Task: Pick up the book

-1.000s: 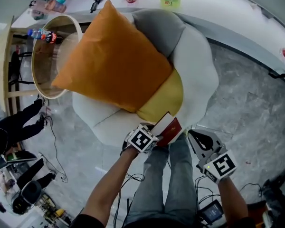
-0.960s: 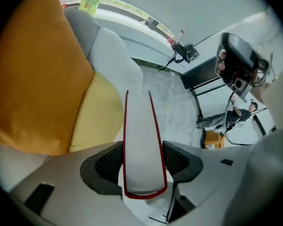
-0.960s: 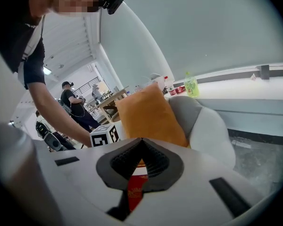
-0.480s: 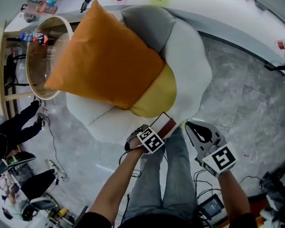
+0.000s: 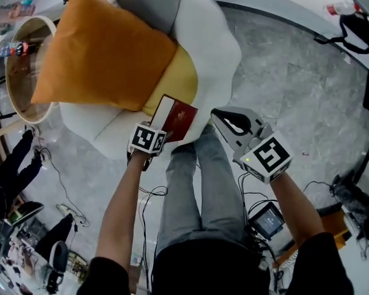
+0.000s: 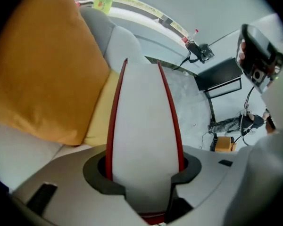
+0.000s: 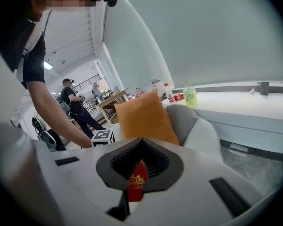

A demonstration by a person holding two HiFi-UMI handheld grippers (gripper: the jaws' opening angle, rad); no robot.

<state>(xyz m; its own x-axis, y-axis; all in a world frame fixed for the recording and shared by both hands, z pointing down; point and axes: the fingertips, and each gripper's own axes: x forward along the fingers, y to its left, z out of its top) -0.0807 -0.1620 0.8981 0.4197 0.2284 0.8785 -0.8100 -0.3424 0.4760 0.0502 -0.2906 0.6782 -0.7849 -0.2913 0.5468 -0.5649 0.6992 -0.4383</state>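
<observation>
At the seat's [image 5: 98,125] front edge, the left gripper [image 5: 162,129], jaws just closing tighter, clamps the book [image 5: 175,118], its length running straight out. The right gripper [image 5: 218,115] hangs nearby, closed and empty.

In the head view the red hardcover book [image 5: 179,118] loses its 7 o'clock end behind the left gripper [image 5: 158,135], whose jaws have just been closing with the book between them. In the left gripper view its lower end drops behind the gripper's grey body. The right gripper view shows only a red sliver, its gold print too small to read. The orange square cushion [image 5: 104,48] hides most of the yellow cushion [image 5: 179,78]. The grey cushion [image 5: 149,2] is cut off at 12 o'clock.
</observation>
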